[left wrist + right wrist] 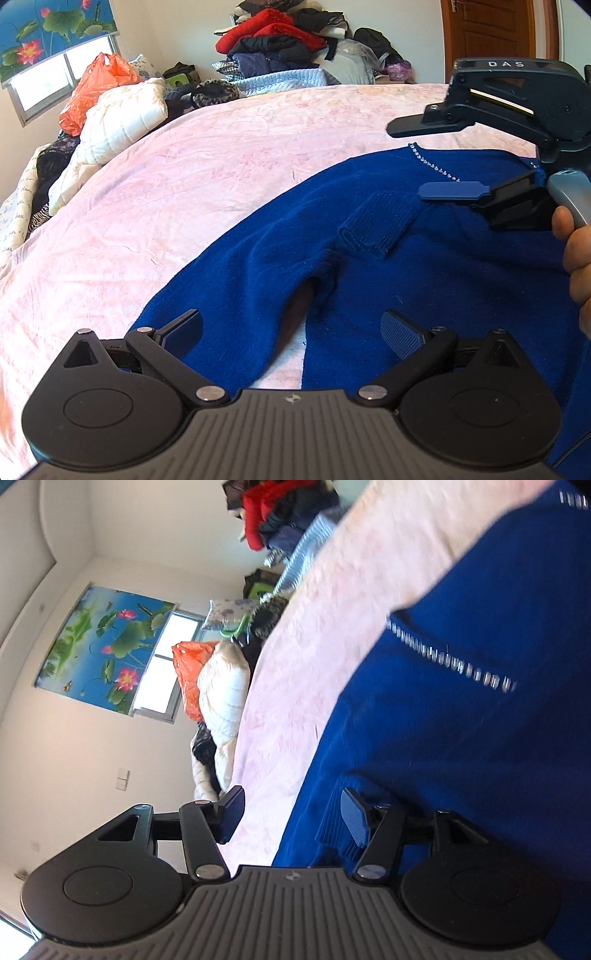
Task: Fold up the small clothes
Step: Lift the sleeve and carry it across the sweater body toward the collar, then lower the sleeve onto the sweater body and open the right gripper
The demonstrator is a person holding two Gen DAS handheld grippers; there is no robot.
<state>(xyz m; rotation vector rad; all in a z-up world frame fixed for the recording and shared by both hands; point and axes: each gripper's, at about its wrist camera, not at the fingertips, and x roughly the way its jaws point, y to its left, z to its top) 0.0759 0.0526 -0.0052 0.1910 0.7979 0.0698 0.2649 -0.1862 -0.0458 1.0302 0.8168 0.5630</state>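
Left claw point(291, 332): we record it wide open above the near part of the blue sweater point(369, 240), with nothing between its pads. Right claw point(424, 160): seen from the left wrist view it enters from the right, rolled on its side so that one finger lies above the other, and stands partly open over the sweater's neckline; in its own view the lower pad lies against the ribbed cuff point(332, 830) of a sleeve while the other pad is clear of the cloth, so we count nothing as gripped. A hand point(576, 258) holds its grey handle at the right edge. Blue sweater: spread on the pink bedspread point(184, 184), toward the near right part of the bed, one sleeve point(376, 225) folded in across the chest, with a row of small shiny beads point(432, 164) along the neckline. At the far left edge of the bed we list a white quilted jacket point(118, 122) and an orange plastic bag point(99, 88) just behind it. Beyond the far end stands a heap of clothes point(280, 40), red and dark pieces on top. A lotus-print blind point(55, 29) hangs over the window at upper left, and a brown door point(491, 33) stands at upper right.
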